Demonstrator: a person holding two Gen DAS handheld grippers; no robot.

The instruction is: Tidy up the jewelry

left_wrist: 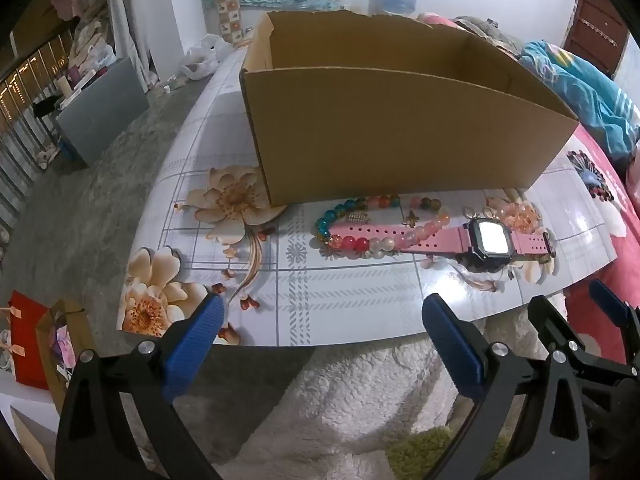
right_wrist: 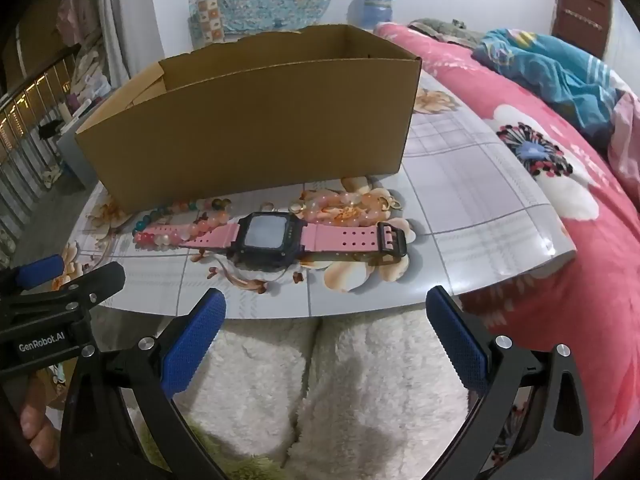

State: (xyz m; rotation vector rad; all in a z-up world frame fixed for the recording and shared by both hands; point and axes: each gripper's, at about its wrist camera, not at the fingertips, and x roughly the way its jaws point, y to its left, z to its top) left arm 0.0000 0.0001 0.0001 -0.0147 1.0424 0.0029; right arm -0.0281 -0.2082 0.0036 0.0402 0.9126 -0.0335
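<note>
A pink-strapped watch (left_wrist: 486, 236) with a black case lies flat on the floral tabletop (left_wrist: 340, 300), in front of an open cardboard box (left_wrist: 400, 128). A bracelet of coloured beads (left_wrist: 352, 240) overlaps the watch's left strap end. In the right wrist view a pale pink bead bracelet (right_wrist: 344, 208) lies just behind the watch (right_wrist: 268, 236), close to the box (right_wrist: 248, 132). My left gripper (left_wrist: 324, 344) hangs open at the table's near edge, nothing between its fingers. My right gripper (right_wrist: 324, 340) is likewise open and empty, beside the left one (right_wrist: 76, 276).
Small gold charms (left_wrist: 410, 219) lie among the beads. A bed with a pink flowered cover (right_wrist: 560, 240) and a blue blanket (right_wrist: 560, 68) runs along the right. A white fluffy fabric (right_wrist: 360, 380) sits below the table edge. Bags (left_wrist: 40, 340) stand on the floor at left.
</note>
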